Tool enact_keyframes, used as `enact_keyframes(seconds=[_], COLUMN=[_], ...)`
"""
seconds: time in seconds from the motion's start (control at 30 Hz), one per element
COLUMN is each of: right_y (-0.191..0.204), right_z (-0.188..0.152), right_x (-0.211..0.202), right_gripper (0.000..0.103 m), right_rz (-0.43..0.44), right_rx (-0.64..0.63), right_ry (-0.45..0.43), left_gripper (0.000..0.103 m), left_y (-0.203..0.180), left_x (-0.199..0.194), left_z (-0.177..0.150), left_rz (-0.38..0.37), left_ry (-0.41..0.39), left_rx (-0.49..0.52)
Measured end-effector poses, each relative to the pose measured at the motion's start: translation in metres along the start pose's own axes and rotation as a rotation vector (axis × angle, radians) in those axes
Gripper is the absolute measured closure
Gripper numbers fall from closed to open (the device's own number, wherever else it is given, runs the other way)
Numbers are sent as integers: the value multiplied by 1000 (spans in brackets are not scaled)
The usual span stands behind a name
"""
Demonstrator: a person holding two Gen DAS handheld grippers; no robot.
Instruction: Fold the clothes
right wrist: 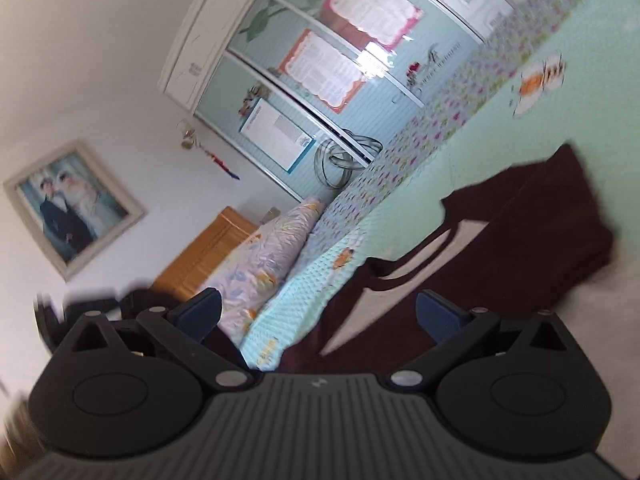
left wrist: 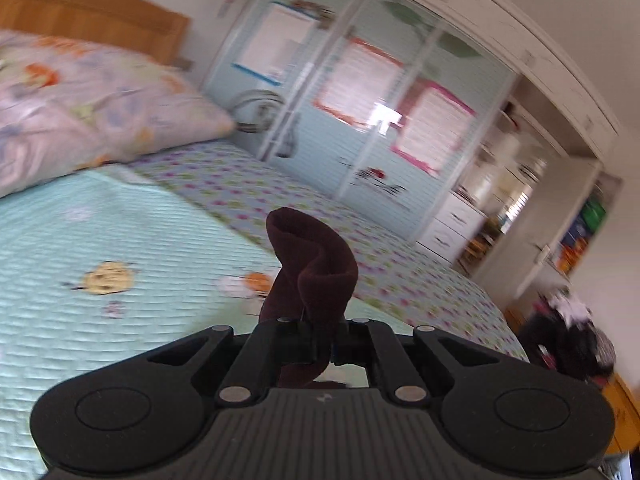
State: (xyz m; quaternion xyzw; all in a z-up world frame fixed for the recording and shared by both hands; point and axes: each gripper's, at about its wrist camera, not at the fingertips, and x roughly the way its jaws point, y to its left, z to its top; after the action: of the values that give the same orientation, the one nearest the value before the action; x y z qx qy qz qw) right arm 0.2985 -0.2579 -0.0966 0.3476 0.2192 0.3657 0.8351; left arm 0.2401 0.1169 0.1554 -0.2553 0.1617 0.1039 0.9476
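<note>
My left gripper (left wrist: 320, 332) is clamped on the dark red cloth (left wrist: 316, 264) above the bed (left wrist: 120, 240); my right gripper (right wrist: 318, 320) is spread wide, grasping nothing

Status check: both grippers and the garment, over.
Left gripper shut on dark maroon garment, fold lifted off the bed. Right gripper open, empty, garment spread ahead. Nothing in the way.

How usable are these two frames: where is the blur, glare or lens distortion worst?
Left wrist view: background smeared by motion, wardrobe doors with window glare, pillow soft; the maroon cloth pinched in the left tongs stays fairly sharp. Right wrist view: strongly tilted, fisheye-bent wardrobe, bedspread and maroon garment blurred toward the right edge; open right tongs are crisp.
</note>
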Motion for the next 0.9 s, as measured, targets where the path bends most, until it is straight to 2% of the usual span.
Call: enact_keyframes(seconds=[0.1,0.17,0.2,0.43,0.5,0.57,0.63,0.7,0.73,0.8,0.83,0.87,0.9], right_y=[-32,-56,-65,-74,-80,-85,-88,-90,-91,-94,-96,-99,-102], right_z=[-4,-3,2,26,29,31,34,37,38,42,44,45,46], right_x=[-47,-64,-65,-85,-86,-86,-87,-90,-92,-95,-97,-99,-100], right_gripper=[0,0,0,0,0,0,0,0,0,0,0,0,0], right_rz=[-63,-103,-115,-48,-33,-27,-21,-15,-12,-11,-14,-17,-24], right_rx=[-32,17,48,71,111,140,150,153,153,153,156,161,170], right_ry=[-70,-122,-118,-193,-194,-197,-201,-210,-216,-232,-241,-249,-256], left_gripper=[98,98,98,98,98,97,94,84,83,69,61,30,6], left_y=[-70,-108,-124,-205,-222,-235,-239,-235,-233,-229,-222,-216,-209], left_x=[21,38,46,107,122,142,161,171,172,163,160,158,153], left_z=[-21,-42,-54,-149,-187,-237,-286,-323,-335,-334,-328,-321,-315], left_rz=[-49,-77,-85,-140,-133,-115,-112,-96,-93,-113,-139,-164,-186], left_ry=[27,63,82,190,233,308,428,502,514,468,465,463,453], left_rx=[80,114,131,204,298,433,514,534,542,522,454,385,329])
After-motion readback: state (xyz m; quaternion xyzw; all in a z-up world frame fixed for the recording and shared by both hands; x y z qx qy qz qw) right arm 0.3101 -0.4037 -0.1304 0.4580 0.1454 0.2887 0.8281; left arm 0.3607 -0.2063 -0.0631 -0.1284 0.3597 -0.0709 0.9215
